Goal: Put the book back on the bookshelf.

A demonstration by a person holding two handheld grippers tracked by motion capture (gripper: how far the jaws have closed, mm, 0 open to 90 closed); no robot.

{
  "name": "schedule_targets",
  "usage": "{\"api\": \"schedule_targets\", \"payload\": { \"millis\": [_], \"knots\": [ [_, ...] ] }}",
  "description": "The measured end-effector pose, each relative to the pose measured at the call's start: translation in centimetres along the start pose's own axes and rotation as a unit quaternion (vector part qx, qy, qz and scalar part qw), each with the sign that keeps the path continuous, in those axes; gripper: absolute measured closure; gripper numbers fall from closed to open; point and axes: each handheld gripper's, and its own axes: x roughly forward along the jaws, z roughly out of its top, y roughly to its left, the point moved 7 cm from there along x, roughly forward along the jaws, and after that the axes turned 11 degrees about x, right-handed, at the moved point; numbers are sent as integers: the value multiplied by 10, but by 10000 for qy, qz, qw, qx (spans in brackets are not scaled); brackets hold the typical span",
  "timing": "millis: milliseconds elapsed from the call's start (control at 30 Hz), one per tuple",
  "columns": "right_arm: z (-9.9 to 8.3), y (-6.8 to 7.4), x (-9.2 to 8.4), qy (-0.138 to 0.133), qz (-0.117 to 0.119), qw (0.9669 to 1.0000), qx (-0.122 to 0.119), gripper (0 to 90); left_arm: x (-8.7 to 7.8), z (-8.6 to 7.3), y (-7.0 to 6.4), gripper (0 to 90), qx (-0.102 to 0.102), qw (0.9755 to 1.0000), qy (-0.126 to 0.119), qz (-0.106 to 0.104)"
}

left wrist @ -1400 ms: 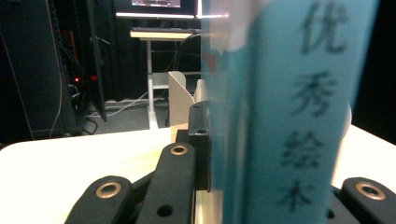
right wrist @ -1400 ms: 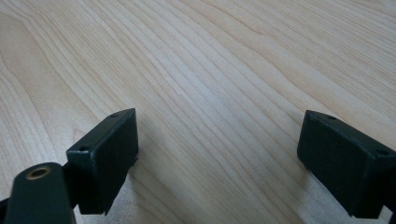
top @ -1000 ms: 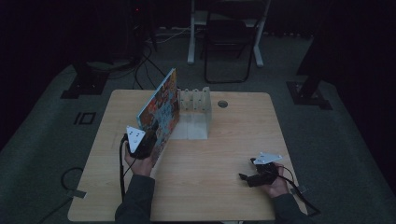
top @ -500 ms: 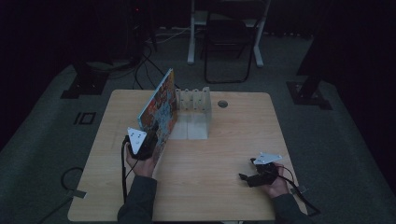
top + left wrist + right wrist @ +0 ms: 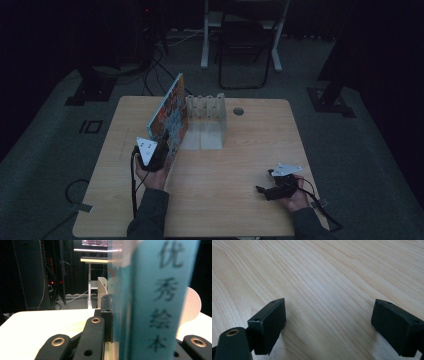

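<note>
A picture book (image 5: 170, 117) with a colourful cover stands upright on the left half of the wooden table (image 5: 235, 165), tilted slightly. My left gripper (image 5: 159, 150) is shut on its near lower edge. In the left gripper view the teal spine (image 5: 160, 302) with printed characters rises between the jaws, and one black pad (image 5: 107, 317) presses flat on its left side. My right gripper (image 5: 265, 186) rests low near the table's front right corner, open. In the right gripper view only bare wood lies between its fingertips (image 5: 329, 322).
A pale rack with upright dividers (image 5: 206, 112) stands at the back middle of the table, just right of the book. A round cable hole (image 5: 238, 111) sits beside it. A chair (image 5: 245, 45) and cables lie on the dark floor beyond the table.
</note>
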Motion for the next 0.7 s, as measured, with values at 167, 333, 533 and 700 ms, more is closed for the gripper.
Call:
{"api": "schedule_targets", "payload": {
  "millis": [167,333,533,700],
  "knots": [
    [0,0,0,0,2,10000,3,122,3,0,-2,814,19,10000,15,29],
    [0,0,0,-2,7,10000,5,122,5,2,-3,814,12,10000,-7,50],
    [0,0,0,-2,6,10000,6,121,8,5,-5,813,12,10000,-44,83],
    [0,0,0,0,13,10000,5,121,9,3,-6,813,31,9999,-33,113]
  ]
}}
